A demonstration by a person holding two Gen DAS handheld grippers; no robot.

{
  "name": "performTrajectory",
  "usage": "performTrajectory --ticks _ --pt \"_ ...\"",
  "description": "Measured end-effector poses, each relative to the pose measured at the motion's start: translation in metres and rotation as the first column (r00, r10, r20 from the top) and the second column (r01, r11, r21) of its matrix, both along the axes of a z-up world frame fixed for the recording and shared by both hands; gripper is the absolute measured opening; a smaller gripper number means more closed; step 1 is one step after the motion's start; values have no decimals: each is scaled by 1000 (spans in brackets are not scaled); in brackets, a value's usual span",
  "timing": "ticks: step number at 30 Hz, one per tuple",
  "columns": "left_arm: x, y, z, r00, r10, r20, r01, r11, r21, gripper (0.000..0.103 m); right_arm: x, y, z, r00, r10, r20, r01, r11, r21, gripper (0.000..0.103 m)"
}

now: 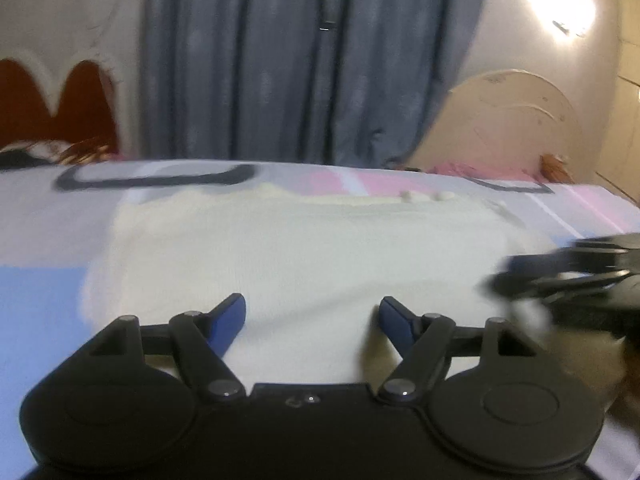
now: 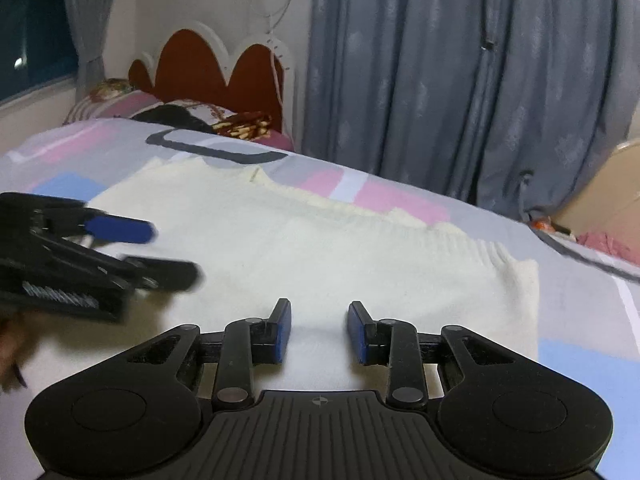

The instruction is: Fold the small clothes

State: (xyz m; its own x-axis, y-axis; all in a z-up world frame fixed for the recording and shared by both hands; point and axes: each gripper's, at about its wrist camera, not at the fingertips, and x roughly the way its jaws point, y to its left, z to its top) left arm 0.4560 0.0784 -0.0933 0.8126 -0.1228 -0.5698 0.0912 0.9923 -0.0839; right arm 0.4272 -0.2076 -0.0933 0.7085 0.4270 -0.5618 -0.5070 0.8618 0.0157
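Cream knit garment (image 2: pixel 320 248) is laid flat mid-bed (image 2: pixel 580 304), clear of its edges, prob. for folding. Left gripper (image 1: pixel 312 316) & right gripper (image 2: pixel 319 330) are held over it, jaws released, nothing grasped.

A bed (image 2: pixel 580 312) spread with a sheet of grey, pink and pale-blue blocks carries a cream knitted garment (image 2: pixel 320 248) lying flat just ahead of and under both claws, with pillows (image 2: pixel 132 104) at its far-left end.
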Motion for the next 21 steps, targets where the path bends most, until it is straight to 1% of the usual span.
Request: performTrajectory --ticks 2,3,4,5,6,7,8,10,11,13,14,15,16,17,18,19,20,21 --pt "-10 18 -1 1000 26 5 -27 999 17 73 0 -26 -4 994 -104 20 105 994 -41 31" --pt "-11 23 -1 1000 29 3 -29 999 22 72 1 -45 -7 987 -159 10 159 987 -22 31" --pt "-12 23 1 1000 27 1 -27 999 23 72 4 -60 -9 979 -203 -20 203 979 15 31" --pt "-11 20 3 999 34 1 -34 999 34 72 6 -68 -10 974 -221 -48 223 974 42 31" --pt "-11 14 6 999 42 2 -42 998 49 71 6 -68 -7 973 -225 -57 228 973 48 31" --pt "-11 4 11 999 40 13 -41 998 54 71 3 -63 -3 971 -233 -48 235 971 42 31" --pt "-11 -5 14 999 23 28 -24 999 41 73 -2 -56 4 974 -225 -31 227 973 51 31" --pt "-8 -25 17 999 -15 42 15 1000 16 74 -15 -36 14 988 -153 -3 153 984 89 31" --pt "-5 -34 17 999 -28 36 28 1000 15 74 -20 -24 15 993 -120 8 119 989 83 31" --pt "0 -49 10 999 -35 -2 35 999 21 74 -29 4 10 999 -48 8 48 998 40 31" --pt "1 -53 6 999 -28 -17 29 999 35 75 -32 16 4 1000 -26 -2 26 1000 1 31" --pt "1 -56 0 999 -28 -26 29 998 53 75 -35 24 -2 1000 -28 2 28 999 -42 31" --pt "-3 -57 -2 999 -30 -27 32 996 78 74 -39 27 -7 999 -31 18 32 997 -70 31" --pt "-9 -55 -1 999 -30 -25 32 996 85 73 -43 26 -9 999 -30 30 33 996 -78 32" --pt "-17 -50 4 999 -29 -15 30 997 69 72 -47 23 -7 999 -30 25 32 996 -85 32" --pt "-28 -44 7 1000 -21 8 21 999 41 74 -52 17 -3 999 -34 18 35 996 -77 32" --pt "-33 -41 8 1000 -5 14 5 1000 26 75 -58 12 0 999 -40 11 40 998 -52 32" --pt "-35 -41 5 1000 2 0 -2 1000 16 75 -63 6 1 999 -40 -4 40 999 -14 32"
